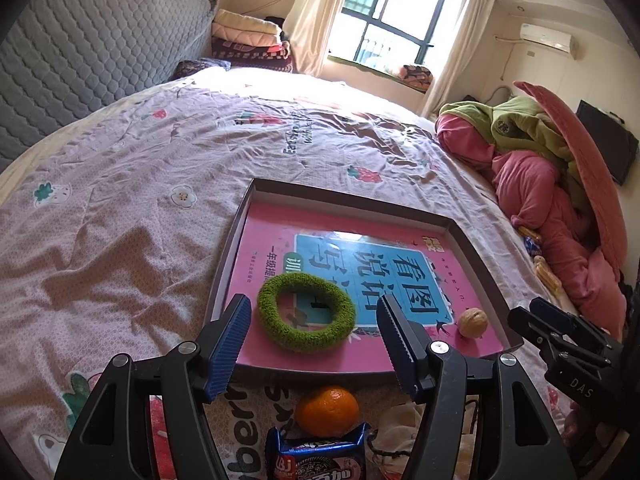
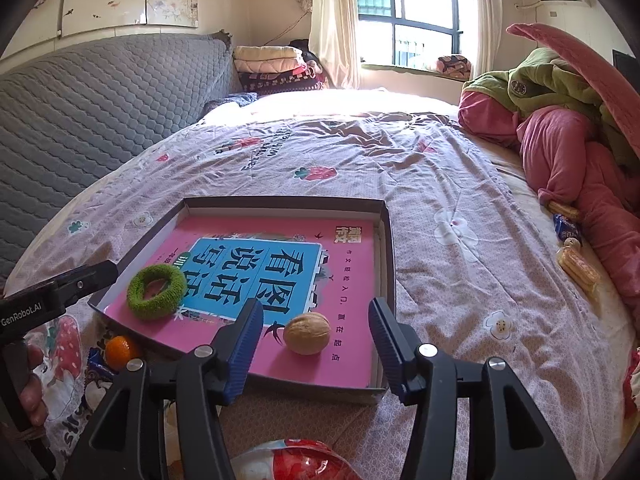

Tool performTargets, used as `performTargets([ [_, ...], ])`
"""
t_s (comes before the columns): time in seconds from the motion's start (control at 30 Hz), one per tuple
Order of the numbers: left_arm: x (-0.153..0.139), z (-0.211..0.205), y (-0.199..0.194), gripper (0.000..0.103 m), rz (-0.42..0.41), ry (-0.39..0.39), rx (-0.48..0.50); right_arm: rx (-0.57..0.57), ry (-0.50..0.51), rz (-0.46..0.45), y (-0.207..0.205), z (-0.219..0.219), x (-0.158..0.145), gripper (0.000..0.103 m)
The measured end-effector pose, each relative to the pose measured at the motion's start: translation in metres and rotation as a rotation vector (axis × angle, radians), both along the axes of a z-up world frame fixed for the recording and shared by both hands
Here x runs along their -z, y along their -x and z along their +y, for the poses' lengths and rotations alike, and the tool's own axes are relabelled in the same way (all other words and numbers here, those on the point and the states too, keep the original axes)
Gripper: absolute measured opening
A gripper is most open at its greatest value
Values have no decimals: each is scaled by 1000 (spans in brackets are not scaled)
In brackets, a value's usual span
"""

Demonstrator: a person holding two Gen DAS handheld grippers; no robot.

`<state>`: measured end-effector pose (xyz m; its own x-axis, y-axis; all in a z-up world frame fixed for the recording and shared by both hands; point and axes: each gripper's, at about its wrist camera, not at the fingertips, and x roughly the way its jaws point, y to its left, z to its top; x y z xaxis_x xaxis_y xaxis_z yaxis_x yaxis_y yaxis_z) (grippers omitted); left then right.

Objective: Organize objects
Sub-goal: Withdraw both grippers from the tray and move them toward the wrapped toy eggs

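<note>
Snack packet [image 1: 320, 458], tangerine [image 1: 327, 411] before tray [image 1: 480, 236] | scrunchie [image 1: 306, 312], walnut [image 1: 473, 322] inside | both fingers spread, empty

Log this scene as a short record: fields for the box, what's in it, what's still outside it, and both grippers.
box: shallow open box on the bedspread
in box: pink book, green hair tie, walnut
outside box: tangerine, blue snack packet, both at its near edge
left gripper: open, holding nothing, over the hair tie
right gripper: open, holding nothing, fingers either side of the walnut
</note>
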<state>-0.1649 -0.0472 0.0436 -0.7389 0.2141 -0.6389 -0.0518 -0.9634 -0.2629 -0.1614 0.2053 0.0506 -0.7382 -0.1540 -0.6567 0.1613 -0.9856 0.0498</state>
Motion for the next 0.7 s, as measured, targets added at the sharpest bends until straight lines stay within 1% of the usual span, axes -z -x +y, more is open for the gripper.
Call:
performTargets([
  [0.1, -2, 3, -8, 67, 8, -25, 41, -18, -8, 2, -6, 2, -1, 56],
  [0.13, -3, 6, -11, 67, 11, -19, 54, -18, -18, 8, -8, 2, -1, 56],
  [0.23, -4, 16, -18, 67, 24, 34, 76, -29, -21, 9, -14, 5, -2, 57],
  [0.37, -4, 21, -24, 67, 23, 34, 120, -29, 4, 5, -19, 14, -3, 63],
  [0.53, -2, 25, -31, 67, 18, 52, 138, -28, -2, 14, -24, 20, -6, 63],
  [0.7, 2, 27, -37, 68, 5, 32, 154, -41, -6, 4, -26, 20, -4, 64],
])
